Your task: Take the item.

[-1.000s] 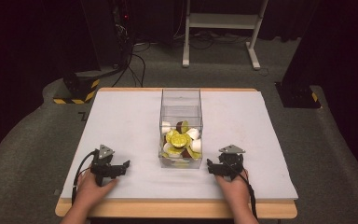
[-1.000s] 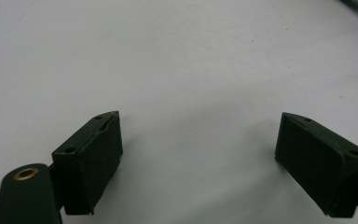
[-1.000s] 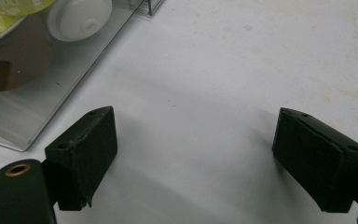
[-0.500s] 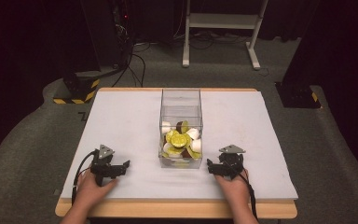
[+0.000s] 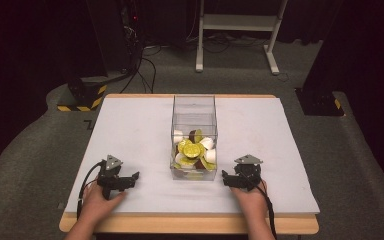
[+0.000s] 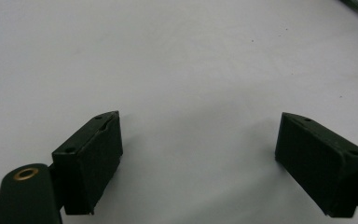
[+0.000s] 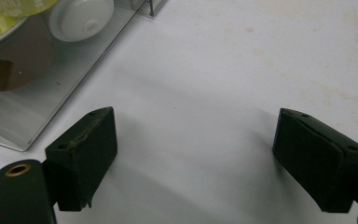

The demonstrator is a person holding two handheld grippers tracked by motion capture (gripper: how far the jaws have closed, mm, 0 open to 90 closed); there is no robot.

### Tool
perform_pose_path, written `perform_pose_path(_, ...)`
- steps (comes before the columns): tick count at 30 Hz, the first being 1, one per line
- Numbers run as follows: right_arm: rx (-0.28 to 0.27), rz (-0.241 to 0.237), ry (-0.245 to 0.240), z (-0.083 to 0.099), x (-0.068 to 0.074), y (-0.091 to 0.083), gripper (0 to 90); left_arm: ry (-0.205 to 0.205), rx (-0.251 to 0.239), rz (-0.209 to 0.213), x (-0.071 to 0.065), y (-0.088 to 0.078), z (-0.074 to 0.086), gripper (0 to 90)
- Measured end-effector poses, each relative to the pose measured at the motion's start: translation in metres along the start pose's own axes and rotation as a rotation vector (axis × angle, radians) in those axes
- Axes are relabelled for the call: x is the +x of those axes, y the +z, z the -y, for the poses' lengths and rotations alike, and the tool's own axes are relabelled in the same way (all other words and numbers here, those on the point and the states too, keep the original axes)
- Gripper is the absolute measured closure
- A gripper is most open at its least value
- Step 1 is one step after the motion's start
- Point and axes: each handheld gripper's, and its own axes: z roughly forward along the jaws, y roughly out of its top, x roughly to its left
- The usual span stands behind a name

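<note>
A clear plastic box stands upright in the middle of the white table. It holds several small capsules with yellow-green, white and brown tops. My left gripper rests on the table to the box's lower left, jaws wide apart around bare white surface. To the box's lower right lies my right gripper, open too, with nothing between its fingers. In the right gripper view the box's clear wall and a white capsule show at the upper left.
Beyond the table's far edge, black cables, a yellow-black striped block and a white stand sit on the grey floor. A dark block lies off the far right corner.
</note>
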Motion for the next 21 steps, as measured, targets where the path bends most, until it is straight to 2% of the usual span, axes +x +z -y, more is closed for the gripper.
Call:
perform_pose_path(6, 0.003, -0.007, -0.019, -0.003, 0.0, -0.001, 13.8, 0.0, 0.0, 0.0, 0.0, 0.0, 0.0, 15.0)
perform_pose_path(15, -0.031, -0.043, -0.008, -0.007, 0.001, -0.009, 16.7, 0.0, 0.0, 0.0, 0.0, 0.0, 0.0, 15.0)
perform_pose_path(21, -0.07, -0.043, -0.025, -0.011, 0.002, -0.018, 17.0, 0.0, 0.0, 0.0, 0.0, 0.0, 0.0, 15.0)
